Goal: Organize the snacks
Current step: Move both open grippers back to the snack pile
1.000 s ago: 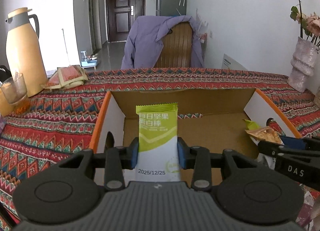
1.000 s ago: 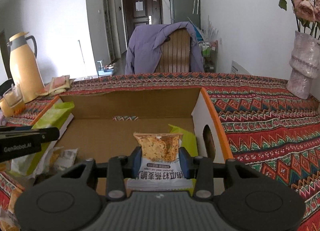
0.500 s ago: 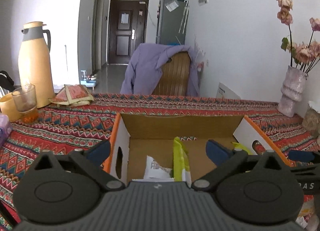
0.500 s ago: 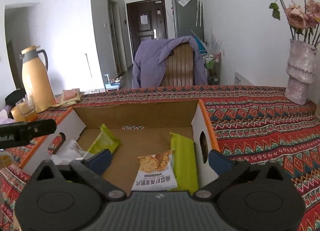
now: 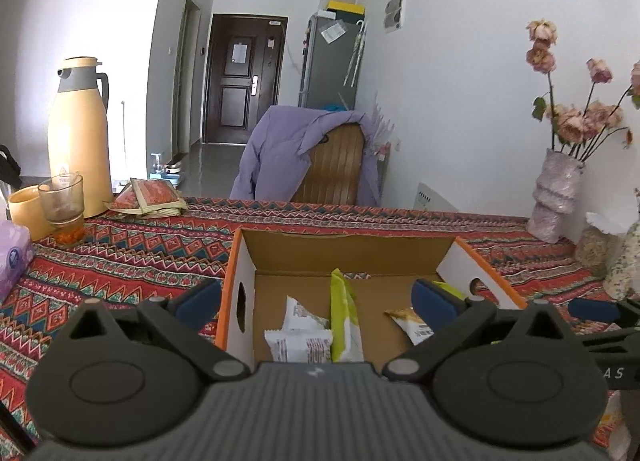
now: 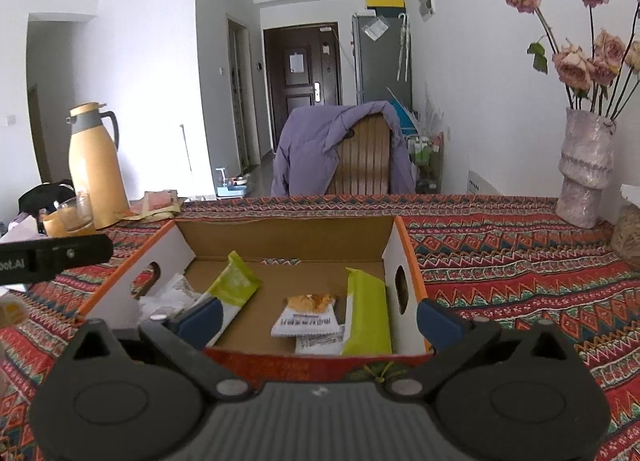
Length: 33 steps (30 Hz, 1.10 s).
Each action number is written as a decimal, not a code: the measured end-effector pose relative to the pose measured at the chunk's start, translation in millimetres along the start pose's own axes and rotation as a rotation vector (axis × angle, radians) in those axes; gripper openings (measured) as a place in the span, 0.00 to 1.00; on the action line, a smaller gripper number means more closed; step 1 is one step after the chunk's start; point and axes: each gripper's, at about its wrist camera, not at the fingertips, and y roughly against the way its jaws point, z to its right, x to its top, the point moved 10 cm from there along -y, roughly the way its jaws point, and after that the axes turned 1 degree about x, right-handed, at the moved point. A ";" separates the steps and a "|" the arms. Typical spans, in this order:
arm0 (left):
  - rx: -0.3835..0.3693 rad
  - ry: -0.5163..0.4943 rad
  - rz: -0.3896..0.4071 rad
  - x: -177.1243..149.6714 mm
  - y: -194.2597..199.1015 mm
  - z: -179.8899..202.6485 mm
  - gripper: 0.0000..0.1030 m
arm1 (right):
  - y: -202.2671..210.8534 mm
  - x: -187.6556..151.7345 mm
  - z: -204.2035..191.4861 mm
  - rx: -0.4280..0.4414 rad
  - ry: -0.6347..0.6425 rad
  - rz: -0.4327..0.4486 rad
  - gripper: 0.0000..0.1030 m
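Both snacks (image 6: pixel 307 315) now loose in box (image 6: pixel 408 257).

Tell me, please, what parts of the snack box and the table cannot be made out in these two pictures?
- Left wrist view: the near end of the cardboard box and the lower part of the white packet are hidden by the left gripper.
- Right wrist view: the white wrapper is partly behind the right gripper.
- Both views: packet print is too small.
- Right wrist view: the black item is cut off by the picture's edge.
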 end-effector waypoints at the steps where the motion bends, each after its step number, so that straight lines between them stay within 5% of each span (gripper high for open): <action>1: -0.005 0.002 0.005 -1.4 5.6 -0.3 1.00 | 6.3 -1.6 -1.2 0.000 0.003 0.008 1.00; 16: -0.048 -0.002 0.012 -44.1 63.4 -6.8 1.00 | 72.4 -40.1 -15.2 0.031 0.037 0.048 1.00; 33: -0.038 0.021 -0.065 -108.3 101.6 -31.5 1.00 | 91.5 -91.8 -40.6 0.099 0.034 -0.037 1.00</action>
